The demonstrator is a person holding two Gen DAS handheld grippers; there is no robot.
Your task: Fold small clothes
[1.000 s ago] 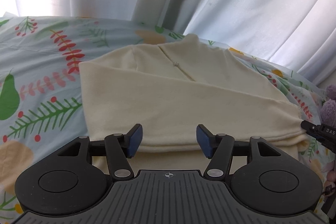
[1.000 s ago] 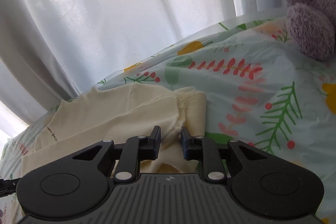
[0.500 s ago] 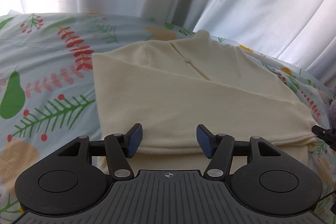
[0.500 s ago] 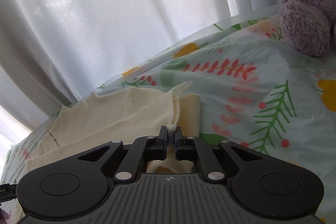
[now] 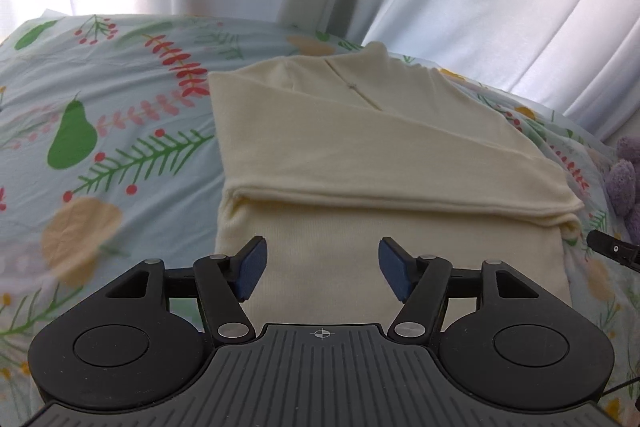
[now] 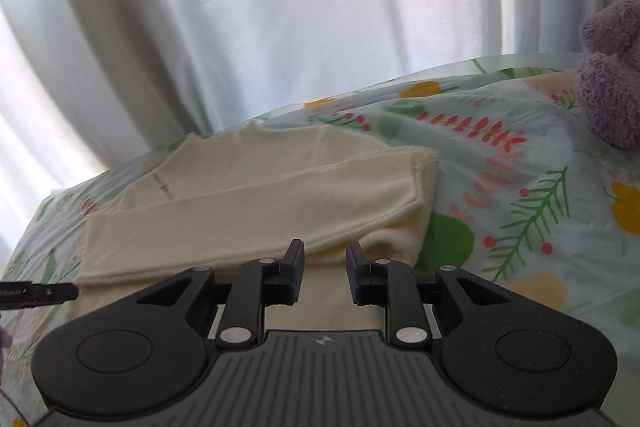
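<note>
Both fingers are opening, empty: left fingers [image 5: 322, 269] wide, right fingers [image 6: 323, 273] narrower, above the folded garment [image 5: 380, 163] on the bed [image 5: 100, 147]. Its top layer, seemingly loose, could snag and unfold.

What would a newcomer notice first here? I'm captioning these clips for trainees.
A cream garment lies partly folded in the middle of the bedspread, which is printed with leaves and pears. White curtains hang behind the bed, and a purple plush toy sits at its right edge.
</note>
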